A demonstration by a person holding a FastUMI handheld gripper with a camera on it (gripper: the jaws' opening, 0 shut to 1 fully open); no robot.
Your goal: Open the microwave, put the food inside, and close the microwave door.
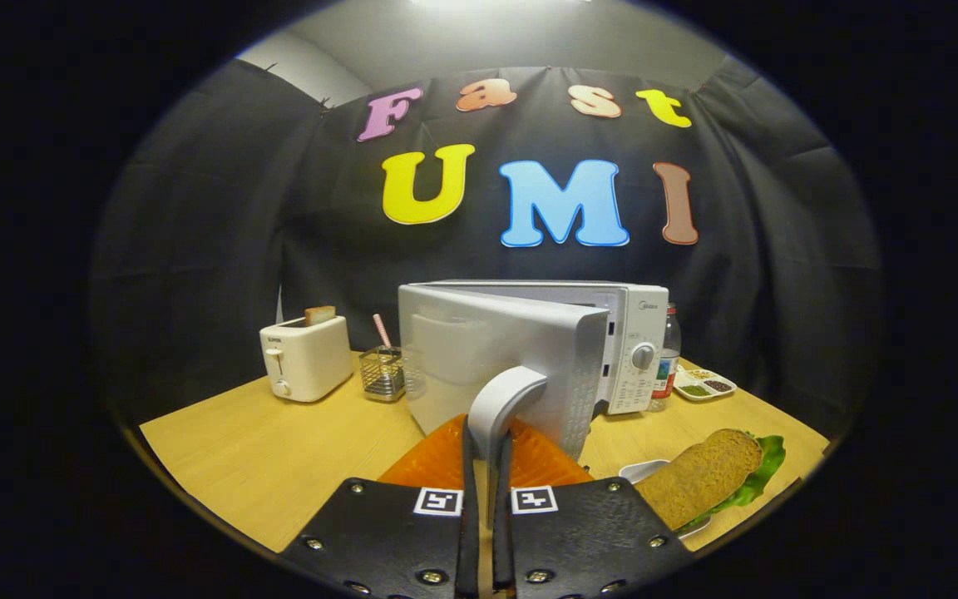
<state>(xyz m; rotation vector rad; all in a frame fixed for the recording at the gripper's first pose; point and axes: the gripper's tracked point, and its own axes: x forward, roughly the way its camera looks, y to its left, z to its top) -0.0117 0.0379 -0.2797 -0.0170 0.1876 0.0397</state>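
- We see the fingers (486, 466) pinching the door handle (502, 398) of the microwave (529, 349); the door stands partly open.
- The sandwich (708, 476) lies on a plate (644, 471) on the surface (279, 449), just right of the fingers.

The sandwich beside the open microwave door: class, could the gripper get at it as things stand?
Probably not yet: the gripper is shut on the door handle. Once released, the sandwich on its plate lies uncovered just beside the fingers.

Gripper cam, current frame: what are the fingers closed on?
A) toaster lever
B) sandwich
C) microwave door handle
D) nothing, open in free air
C: both fingers of the gripper press on the curved grey handle of the white microwave's swung-open door; the brown-bread lettuce sandwich sits beside them on its plate.
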